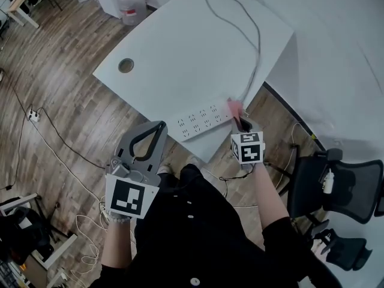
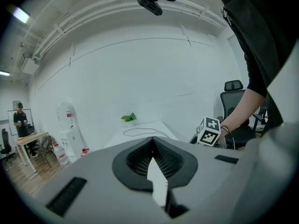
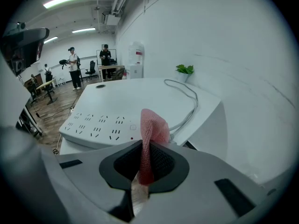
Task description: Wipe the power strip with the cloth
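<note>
A long white power strip (image 1: 201,120) lies along the near edge of the white table (image 1: 180,47), and its grey cord (image 1: 249,26) loops toward the far side. My right gripper (image 1: 241,122) is shut on a pink cloth (image 1: 234,107) just off the strip's right end. In the right gripper view the cloth (image 3: 152,127) stands up from the closed jaws of this gripper (image 3: 145,146), with the strip (image 3: 100,124) just beyond it to the left. My left gripper (image 1: 158,126) hangs shut and empty below the table's edge, left of the strip. In its own view the left gripper (image 2: 152,140) holds nothing.
The table has a round cable hole (image 1: 126,65). Water bottles (image 1: 131,2) stand on the wooden floor at the back. A black office chair (image 1: 342,185) sits to the right. Another socket block with cable (image 1: 33,116) lies on the floor at left. A small plant (image 3: 185,69) stands at the table's far end.
</note>
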A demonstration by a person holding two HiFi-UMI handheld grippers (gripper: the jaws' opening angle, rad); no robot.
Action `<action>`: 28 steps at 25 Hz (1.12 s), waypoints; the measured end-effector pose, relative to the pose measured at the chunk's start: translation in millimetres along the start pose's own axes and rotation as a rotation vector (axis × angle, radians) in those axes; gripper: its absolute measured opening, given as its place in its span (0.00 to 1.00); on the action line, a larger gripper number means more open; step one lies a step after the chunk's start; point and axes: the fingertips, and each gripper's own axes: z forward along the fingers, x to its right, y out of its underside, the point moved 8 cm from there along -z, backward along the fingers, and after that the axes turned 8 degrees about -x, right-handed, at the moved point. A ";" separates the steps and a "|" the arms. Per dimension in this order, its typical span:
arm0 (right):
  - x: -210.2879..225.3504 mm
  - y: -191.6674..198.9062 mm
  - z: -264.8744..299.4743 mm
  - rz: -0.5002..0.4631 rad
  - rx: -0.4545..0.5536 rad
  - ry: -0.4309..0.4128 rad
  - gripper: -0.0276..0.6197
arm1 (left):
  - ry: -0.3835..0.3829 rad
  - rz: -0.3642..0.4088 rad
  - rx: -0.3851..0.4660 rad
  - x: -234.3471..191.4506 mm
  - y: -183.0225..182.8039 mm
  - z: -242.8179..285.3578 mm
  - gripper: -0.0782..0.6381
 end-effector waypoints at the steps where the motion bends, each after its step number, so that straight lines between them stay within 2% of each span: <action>1: -0.5 0.0 1.6 -0.004 -0.004 -0.002 0.13 | -0.003 -0.001 -0.002 -0.4 0.6 -0.5 0.13; 14: -12.6 -2.5 2.5 -0.036 -0.025 -0.004 0.13 | -0.028 -0.011 0.007 -6.5 6.5 -11.1 0.13; 28: -53.3 -7.8 -0.8 -0.082 -0.016 -0.060 0.13 | -0.045 -0.027 -0.008 -16.3 16.5 -30.2 0.13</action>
